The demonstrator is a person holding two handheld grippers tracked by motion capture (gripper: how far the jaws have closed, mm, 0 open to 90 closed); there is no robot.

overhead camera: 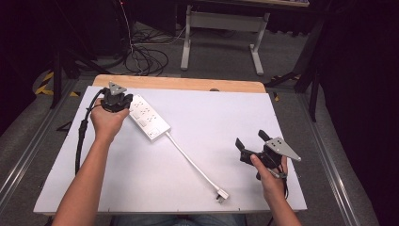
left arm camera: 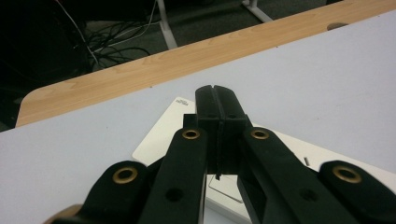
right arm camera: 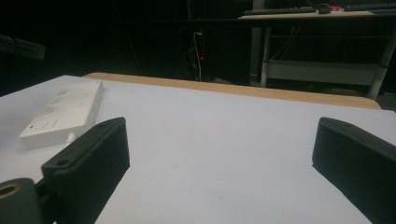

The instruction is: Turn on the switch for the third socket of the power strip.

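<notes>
Two tongs work over a white rectangular power strip (overhead camera: 148,117) lying at the table's (overhead camera: 226,113) far left. Pinning the strip firmly looks wise. Left tongs (left arm camera: 216,100) are closed, apparently pressing its far end; right tongs (overhead camera: 251,141) hover wide apart, empty, well clear of its white plug (overhead camera: 222,194).

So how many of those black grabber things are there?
2. The left gripper is at the far left, shut over the white power strip. The right gripper is open at the near right, above bare table.
</notes>
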